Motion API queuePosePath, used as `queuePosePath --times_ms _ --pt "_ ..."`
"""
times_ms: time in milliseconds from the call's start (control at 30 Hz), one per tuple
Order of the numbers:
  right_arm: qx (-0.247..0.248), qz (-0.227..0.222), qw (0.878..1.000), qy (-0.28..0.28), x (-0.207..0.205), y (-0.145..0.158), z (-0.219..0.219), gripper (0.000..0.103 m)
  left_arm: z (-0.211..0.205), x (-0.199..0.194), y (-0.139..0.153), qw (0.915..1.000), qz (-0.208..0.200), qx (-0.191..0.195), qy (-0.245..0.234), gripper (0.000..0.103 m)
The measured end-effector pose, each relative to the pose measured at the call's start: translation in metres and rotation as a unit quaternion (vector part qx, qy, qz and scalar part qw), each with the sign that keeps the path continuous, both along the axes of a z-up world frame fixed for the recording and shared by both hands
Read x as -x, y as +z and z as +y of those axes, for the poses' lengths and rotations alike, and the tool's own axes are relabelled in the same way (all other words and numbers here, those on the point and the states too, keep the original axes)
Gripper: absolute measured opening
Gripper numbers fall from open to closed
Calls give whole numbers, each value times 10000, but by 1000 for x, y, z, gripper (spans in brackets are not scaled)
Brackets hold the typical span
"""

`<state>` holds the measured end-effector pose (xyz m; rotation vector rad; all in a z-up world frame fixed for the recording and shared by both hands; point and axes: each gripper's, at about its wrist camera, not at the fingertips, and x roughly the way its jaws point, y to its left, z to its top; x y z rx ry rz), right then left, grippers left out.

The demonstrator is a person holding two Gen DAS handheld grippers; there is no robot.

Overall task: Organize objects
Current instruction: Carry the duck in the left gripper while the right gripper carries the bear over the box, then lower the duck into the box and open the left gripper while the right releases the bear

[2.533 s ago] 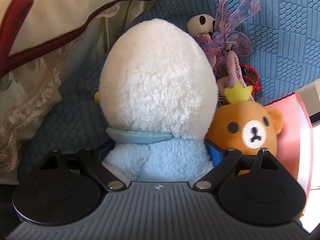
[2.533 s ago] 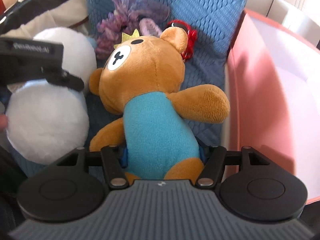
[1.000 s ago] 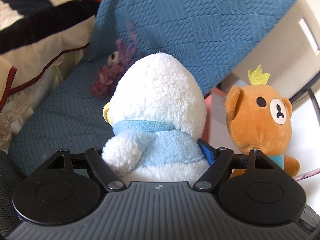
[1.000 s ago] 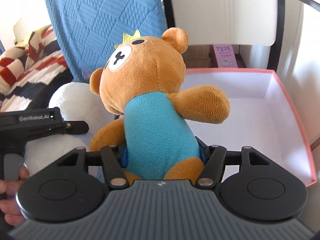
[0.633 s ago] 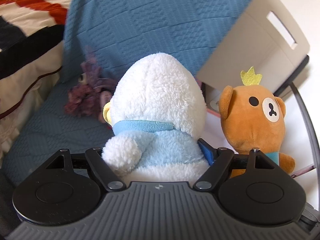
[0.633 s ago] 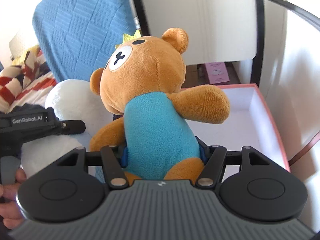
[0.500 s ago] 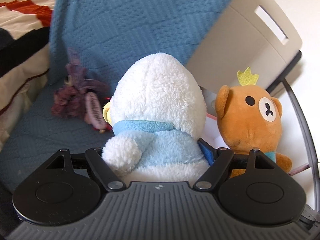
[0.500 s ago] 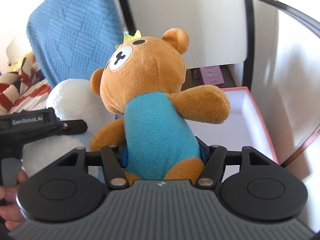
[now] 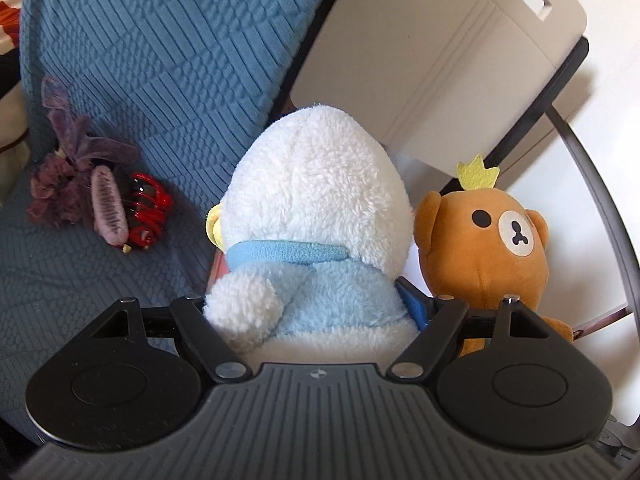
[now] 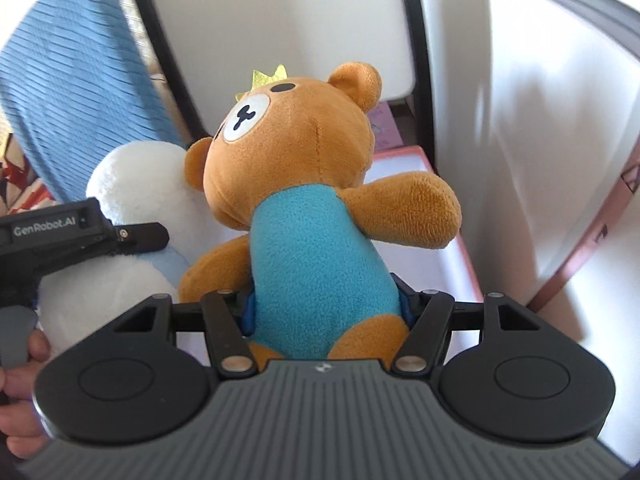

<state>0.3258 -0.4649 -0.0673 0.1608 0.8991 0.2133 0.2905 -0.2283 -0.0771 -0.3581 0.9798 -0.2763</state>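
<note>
We see two plush toys held side by side, each pinched in its own tool. Our left hand-held gripper [image 9: 310, 308] is clamped around the lower body of a white plush toy [image 9: 316, 216] with a pale blue collar and top, seen from behind and upright. Our right hand-held gripper [image 10: 326, 308] is clamped around the waist of a brown bear [image 10: 308, 208] with a turquoise belly, a white muzzle and a small yellow crown; it leans a little to the left, one arm stretched to the right.

From the left wrist view, the bear stands just to the right of the white toy. Both toys are held off any surface. Beyond and below the bear lies an open pink box [image 10: 404, 158] with a white inside.

To the left, a blue quilted cushion [image 9: 160, 52] carries a purple fabric bundle [image 9: 76, 176] and a red hair clip [image 9: 150, 208], touching each other. Behind the toys is a beige panel [image 9: 440, 64] framed in black. In the right wrist view, a person's fingers [image 10: 24, 360] grip the left tool's handle.
</note>
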Motion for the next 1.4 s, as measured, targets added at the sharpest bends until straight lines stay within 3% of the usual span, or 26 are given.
queuePosePath --times_ms 333,700,933,1033,1100,1167,1267,1333,1400 --pt "25 440 9990 -115 -18 -47 -15 65 -39 -9 -40 9992 234 -221 -222 82" --pt "124 682 9975 -124 -36 -73 -13 65 -50 -18 -70 9977 485 -373 -282 82" --pt "185 713 9970 -230 -34 -85 -27 67 -55 -23 -73 9974 523 -381 -329 82" --pt "217 697 9967 -343 -36 -83 -30 72 -56 -28 -75 9968 616 -383 -332 83" --pt "146 708 9965 -425 -37 -82 -34 85 -54 -29 -73 9970 588 -360 -354 84" --pt "-28 674 9968 -433 -34 -77 -42 87 -53 -28 -67 9970 512 -409 -404 85" --pt "93 557 9973 -464 -33 -68 -41 88 -52 -24 -54 9969 362 -541 -435 85" --pt "76 499 9976 -472 -34 -61 -39 98 -50 -21 -47 9971 278 -535 -468 85" --pt "63 405 9980 -479 -32 -54 -39 98 -47 -16 -40 9973 198 -519 -482 85"
